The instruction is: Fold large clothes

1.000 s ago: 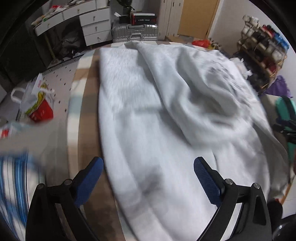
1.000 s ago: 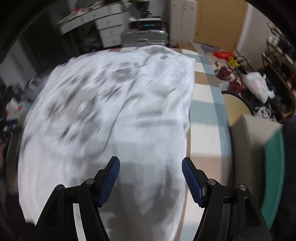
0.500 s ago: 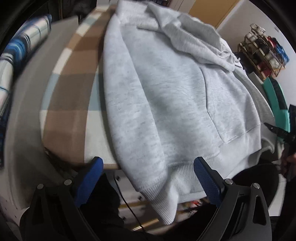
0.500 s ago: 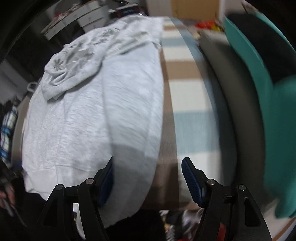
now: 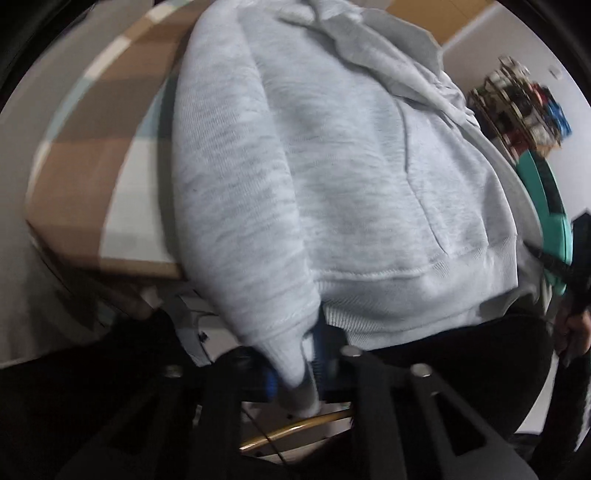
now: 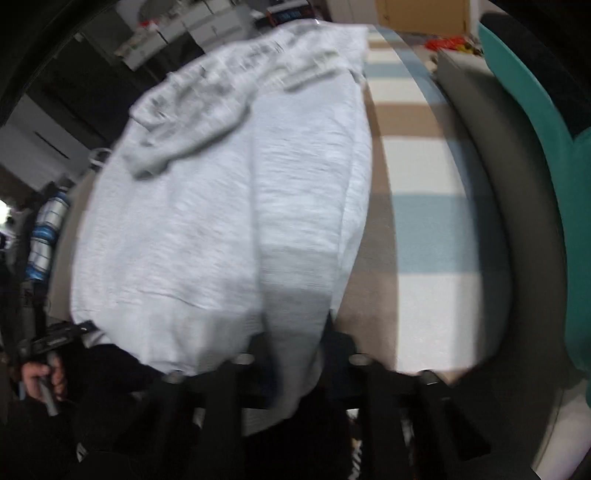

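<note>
A light grey hoodie (image 5: 351,177) lies front up on a table with a striped cloth (image 5: 122,206), hood at the far end. Its hem and both sleeve cuffs hang over the near edge. My left gripper (image 5: 295,369) has its jaws closing on the left sleeve's cuff (image 5: 291,347), blue pads pressed to the fabric. In the right wrist view the hoodie (image 6: 207,221) fills the middle. My right gripper (image 6: 295,365) has its jaws closing around the right sleeve (image 6: 295,295), which runs down between the fingers and hides the pads.
A teal padded seat (image 6: 535,147) stands right of the table. A shelf of small items (image 5: 524,99) lines the far right wall, and white drawers (image 6: 162,33) stand at the back left. A hand (image 6: 40,373) holding the other gripper shows at the left edge.
Both grippers came down to the table's near edge and closed from wide open onto the sleeve cuffs, left on the left sleeve, right on the right.
</note>
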`<state>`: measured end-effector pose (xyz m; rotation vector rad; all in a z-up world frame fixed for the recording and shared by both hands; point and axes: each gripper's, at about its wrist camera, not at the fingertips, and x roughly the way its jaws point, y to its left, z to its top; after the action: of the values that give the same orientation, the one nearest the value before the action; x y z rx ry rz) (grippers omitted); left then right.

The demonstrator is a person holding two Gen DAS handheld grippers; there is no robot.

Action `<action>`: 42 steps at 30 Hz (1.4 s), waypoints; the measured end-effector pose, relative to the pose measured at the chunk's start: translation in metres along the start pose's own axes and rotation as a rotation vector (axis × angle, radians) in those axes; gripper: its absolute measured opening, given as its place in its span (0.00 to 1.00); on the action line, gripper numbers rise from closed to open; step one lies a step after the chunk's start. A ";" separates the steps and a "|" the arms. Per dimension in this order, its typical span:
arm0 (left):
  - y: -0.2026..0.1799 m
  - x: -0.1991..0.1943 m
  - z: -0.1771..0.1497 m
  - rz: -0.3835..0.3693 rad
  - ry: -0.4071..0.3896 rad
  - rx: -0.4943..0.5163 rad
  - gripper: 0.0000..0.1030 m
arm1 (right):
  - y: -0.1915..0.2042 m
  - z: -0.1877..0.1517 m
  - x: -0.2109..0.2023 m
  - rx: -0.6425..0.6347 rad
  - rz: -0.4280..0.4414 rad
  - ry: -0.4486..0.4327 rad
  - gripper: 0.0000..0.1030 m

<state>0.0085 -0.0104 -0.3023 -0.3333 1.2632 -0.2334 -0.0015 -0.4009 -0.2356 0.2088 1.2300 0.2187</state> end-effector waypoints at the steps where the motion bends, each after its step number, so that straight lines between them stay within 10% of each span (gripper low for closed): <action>1: -0.001 -0.005 0.001 -0.001 -0.003 0.012 0.03 | 0.000 0.000 -0.003 0.001 0.019 -0.018 0.09; 7: 0.009 -0.047 0.008 0.059 -0.069 0.065 0.02 | -0.013 0.002 -0.030 0.066 0.138 -0.111 0.07; 17: 0.011 -0.073 0.004 0.133 -0.141 0.051 0.08 | -0.028 -0.036 -0.019 0.005 0.006 -0.054 0.23; 22: 0.022 -0.074 0.008 0.082 -0.143 -0.006 0.45 | -0.019 -0.041 -0.020 -0.006 0.062 -0.015 0.39; 27: 0.040 -0.065 0.010 0.021 -0.089 -0.078 0.49 | -0.020 -0.044 -0.009 0.067 0.177 0.019 0.41; 36: 0.029 -0.027 0.015 0.019 -0.007 -0.082 0.47 | -0.001 -0.037 -0.003 0.030 0.117 0.029 0.30; 38: 0.030 -0.028 0.013 0.036 -0.023 -0.081 0.38 | 0.009 -0.036 -0.008 -0.034 0.064 0.002 0.14; 42: 0.037 -0.035 0.008 0.026 -0.057 -0.101 0.09 | 0.017 -0.037 -0.028 -0.106 -0.066 -0.064 0.10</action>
<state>0.0059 0.0372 -0.2831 -0.4073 1.2250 -0.1372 -0.0464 -0.3912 -0.2173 0.0822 1.1567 0.2177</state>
